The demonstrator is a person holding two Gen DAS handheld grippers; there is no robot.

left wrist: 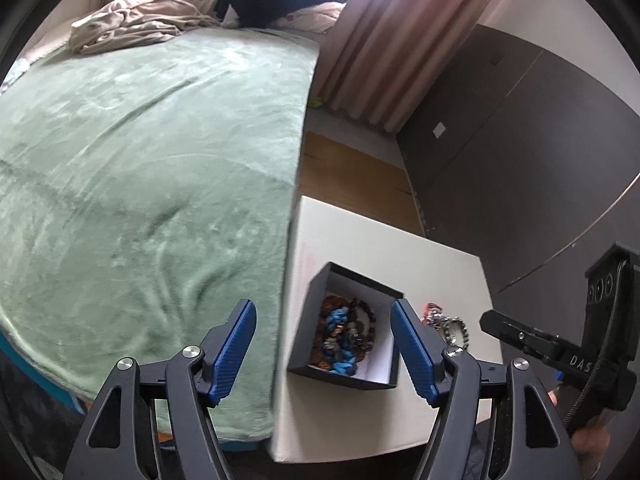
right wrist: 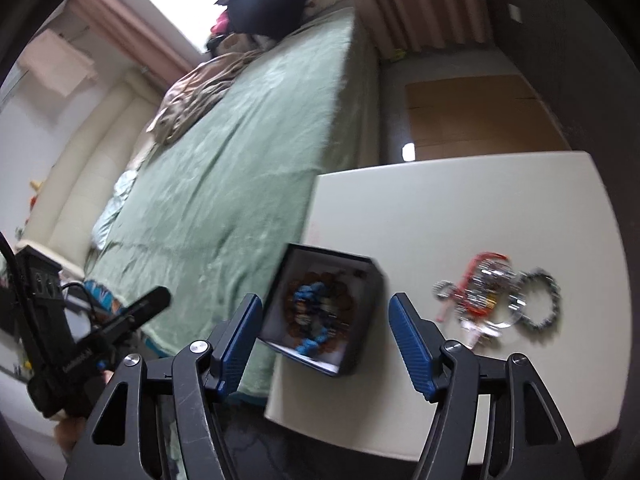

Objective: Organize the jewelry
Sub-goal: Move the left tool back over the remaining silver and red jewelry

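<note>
Blue-padded left gripper (left wrist: 323,346): jaws apart, nothing between the pads, hovering above the worktop's bed-side edge. Right gripper (right wrist: 325,336): same, jaws apart and empty. No earlier view, so only the current state.

One black box (right wrist: 362,354), lid off, white inside, sits at the white worktop's (right wrist: 460,208) bed-side edge; it holds a heap of beaded bracelets (right wrist: 318,310), blue and brown, too tangled to count. Loose jewelry pile (right wrist: 496,298), silver, red and dark beads, lies well apart on the worktop near its opposite edge.

Room: one bed with green blanket (left wrist: 140,168), pink curtains (left wrist: 404,44), dark wardrobe (left wrist: 520,140).
</note>
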